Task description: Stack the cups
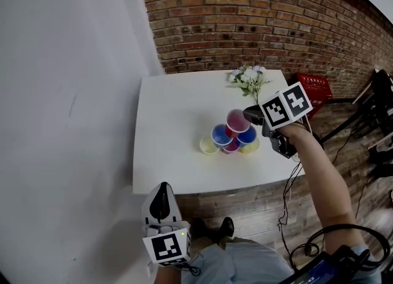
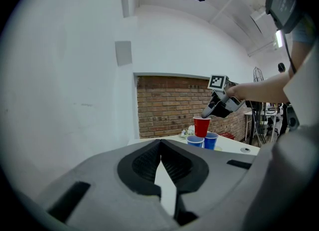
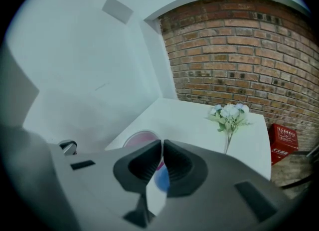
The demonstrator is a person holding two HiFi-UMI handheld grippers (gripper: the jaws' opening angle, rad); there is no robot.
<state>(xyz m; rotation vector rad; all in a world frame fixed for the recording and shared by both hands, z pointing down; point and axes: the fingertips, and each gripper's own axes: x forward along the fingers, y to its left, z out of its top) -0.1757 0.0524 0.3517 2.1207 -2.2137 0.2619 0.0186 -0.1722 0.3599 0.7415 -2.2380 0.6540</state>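
A small pyramid of cups stands on the white table [image 1: 178, 105]. Its bottom row has a yellow cup [image 1: 209, 146], a red one [image 1: 231, 148] and another yellow one [image 1: 250, 148]. Two blue cups [image 1: 221, 134] [image 1: 247, 135] rest on that row. A red cup [image 1: 237, 120] [image 2: 201, 126] sits upright on top. My right gripper [image 1: 249, 114] [image 3: 162, 147] comes down from the right, shut on the red cup's [image 3: 139, 139] rim. My left gripper [image 1: 161, 202] [image 2: 160, 147] hangs low in front of the table, shut and empty, pointing toward the stack.
A sprig of white flowers [image 1: 250, 79] [image 3: 229, 115] lies on the table behind the cups. A red box [image 1: 314, 86] sits on the floor at the right by the brick wall. A white wall runs along the left. Cables trail on the floor near my right arm.
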